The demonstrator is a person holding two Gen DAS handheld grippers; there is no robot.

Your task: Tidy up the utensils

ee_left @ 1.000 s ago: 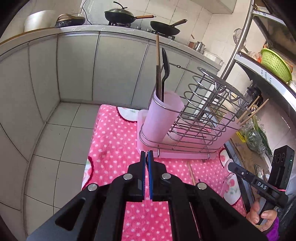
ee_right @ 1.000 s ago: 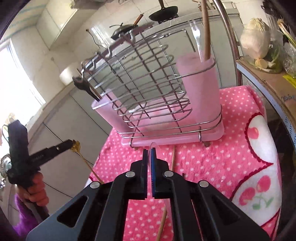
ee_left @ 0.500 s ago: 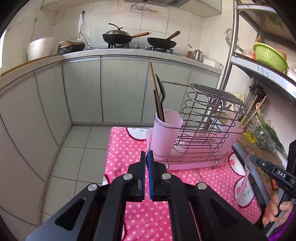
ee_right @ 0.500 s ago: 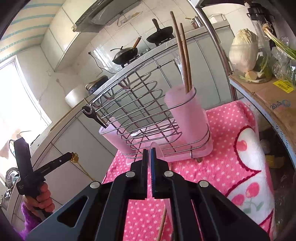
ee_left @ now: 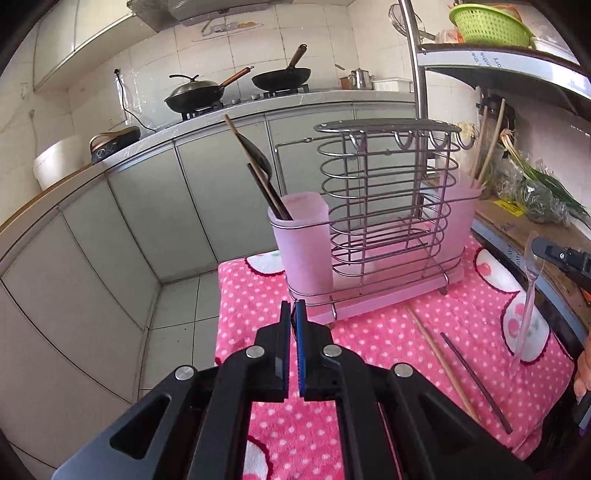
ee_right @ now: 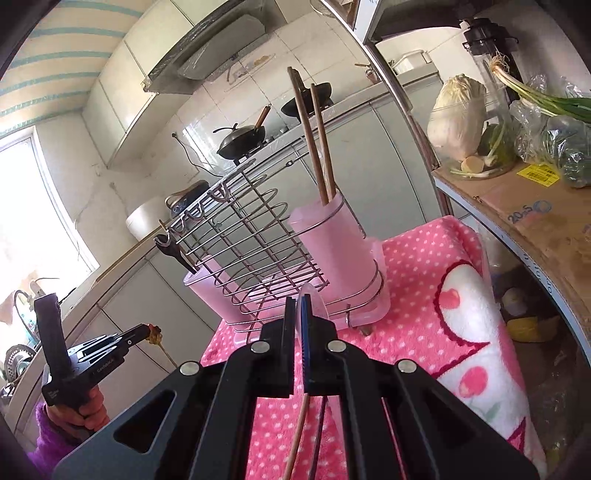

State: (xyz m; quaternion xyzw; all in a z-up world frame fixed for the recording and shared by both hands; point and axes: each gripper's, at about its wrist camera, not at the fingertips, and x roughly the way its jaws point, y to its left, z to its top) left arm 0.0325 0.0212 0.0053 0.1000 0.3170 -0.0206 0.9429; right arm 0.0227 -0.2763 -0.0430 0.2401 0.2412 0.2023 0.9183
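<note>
A wire utensil rack (ee_left: 384, 206) with two pink cups stands on a pink dotted cloth (ee_left: 369, 343). The left cup (ee_left: 301, 240) holds a dark spoon and chopsticks; the right cup (ee_right: 338, 251) holds two chopsticks. Two loose chopsticks (ee_left: 439, 362) lie on the cloth. My left gripper (ee_left: 293, 314) is shut on a thin gold utensil (ee_right: 157, 338), seen in the right wrist view, left of the rack. My right gripper (ee_right: 299, 310) is shut on a clear plastic spoon (ee_left: 528, 291), in front of the rack's right end.
A metal shelf (ee_left: 517, 70) with a green basket (ee_left: 487, 24) stands to the right. A cardboard box with cabbage (ee_right: 458, 114) and greens lies beside the cloth. Grey cabinets and a counter with pans (ee_left: 199, 96) are behind. The cloth's left edge drops to a tiled floor.
Both grippers have drawn back and risen from the rack, which now looks smaller and farther. Both stay shut on their utensils.
</note>
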